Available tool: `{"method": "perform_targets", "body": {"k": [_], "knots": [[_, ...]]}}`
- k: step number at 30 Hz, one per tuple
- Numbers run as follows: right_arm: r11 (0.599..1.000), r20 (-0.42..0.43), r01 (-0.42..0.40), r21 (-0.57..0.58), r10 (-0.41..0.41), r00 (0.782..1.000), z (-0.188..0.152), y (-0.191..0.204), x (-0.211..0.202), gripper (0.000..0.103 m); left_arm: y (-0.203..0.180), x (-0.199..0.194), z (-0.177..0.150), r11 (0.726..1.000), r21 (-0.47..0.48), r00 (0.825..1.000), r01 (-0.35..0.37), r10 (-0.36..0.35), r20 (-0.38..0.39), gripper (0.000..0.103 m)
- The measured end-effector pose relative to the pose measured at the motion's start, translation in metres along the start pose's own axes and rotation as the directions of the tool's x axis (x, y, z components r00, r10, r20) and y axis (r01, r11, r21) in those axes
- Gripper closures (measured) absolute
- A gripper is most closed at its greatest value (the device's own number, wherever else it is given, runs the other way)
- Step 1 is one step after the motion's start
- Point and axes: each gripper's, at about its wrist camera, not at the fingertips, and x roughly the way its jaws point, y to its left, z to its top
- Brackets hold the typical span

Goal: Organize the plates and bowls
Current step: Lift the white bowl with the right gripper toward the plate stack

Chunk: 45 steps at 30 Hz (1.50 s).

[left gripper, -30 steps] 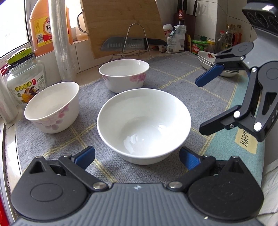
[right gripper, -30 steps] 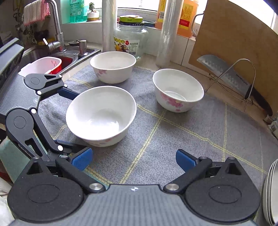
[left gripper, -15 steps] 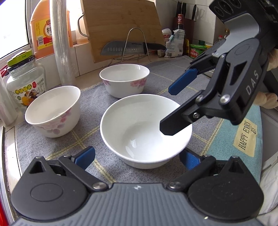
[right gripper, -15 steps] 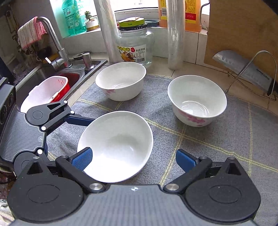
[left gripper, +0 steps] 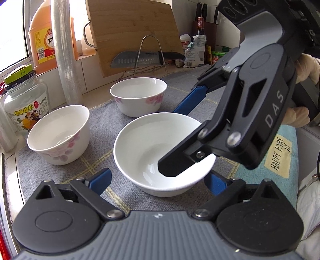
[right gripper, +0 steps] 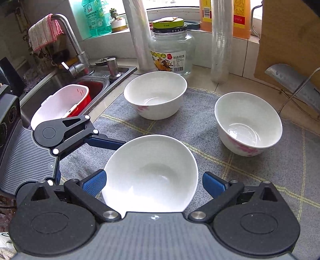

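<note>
Kitchen counter [right gripper: 104, 104] by a sink [right gripper: 50, 88]; grey mat [right gripper: 260, 170] reads "HAPPY EVERY DAY". Both grippers, left [left gripper: 158, 181] just closing and right [right gripper: 153, 183], gape around a bowl [right gripper: 152, 174].

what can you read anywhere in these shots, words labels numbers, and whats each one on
"DAS": on the side of the right gripper, seen from the left wrist.
"HAPPY EVERY D...": on a tan patch on the blue towel.
"950": on the glass jar label, after Chinese characters.
"OPEN": on the jar's lid band, barely legible.
Large Chinese character "料": on the orange bottle.
The rest of the jar label, the green bottle and the far bottles are too small to read.
</note>
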Motion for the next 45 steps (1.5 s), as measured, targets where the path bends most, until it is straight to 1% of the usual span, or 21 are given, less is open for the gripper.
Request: {"method": "perform_targets", "body": {"k": [4,8,13,17,25,35,45], "knots": [[1.0,-0.001,-0.013,0.002,0.013,1.0,0.0,0.001,0.001,0.0,-0.001,-0.001,0.0,1.0,0.022,1.0,0.014,-0.014,0.003,0.009],[1.0,-0.003,-0.022,0.008,0.022,1.0,0.001,0.0,0.002,0.001,0.0,-0.002,0.001,0.998,0.029,0.999,0.048,-0.048,0.005,0.016],[1.0,-0.002,-0.021,0.005,0.021,1.0,0.003,0.001,0.002,0.003,0.0,-0.002,0.001,0.998,0.029,0.999,0.052,-0.052,0.007,0.016],[1.0,-0.006,-0.022,0.015,0.022,1.0,0.003,-0.002,0.003,0.007,0.0,-0.003,0.001,0.998,0.03,0.999,0.053,-0.053,0.009,0.016],[0.999,-0.012,-0.024,0.028,0.025,1.0,0.003,-0.004,0.003,0.011,0.001,-0.002,0.002,0.998,0.027,0.998,0.055,-0.055,-0.004,0.016],[0.999,0.001,-0.028,0.038,0.028,1.0,0.0,0.0,-0.009,0.011,-0.005,-0.005,0.012,0.998,0.03,0.998,0.055,-0.053,-0.044,0.016],[0.998,0.041,-0.045,0.042,0.043,0.998,-0.017,-0.008,-0.036,0.011,-0.032,-0.007,0.029,0.997,0.066,0.998,0.036,-0.032,-0.062,0.016]]}}
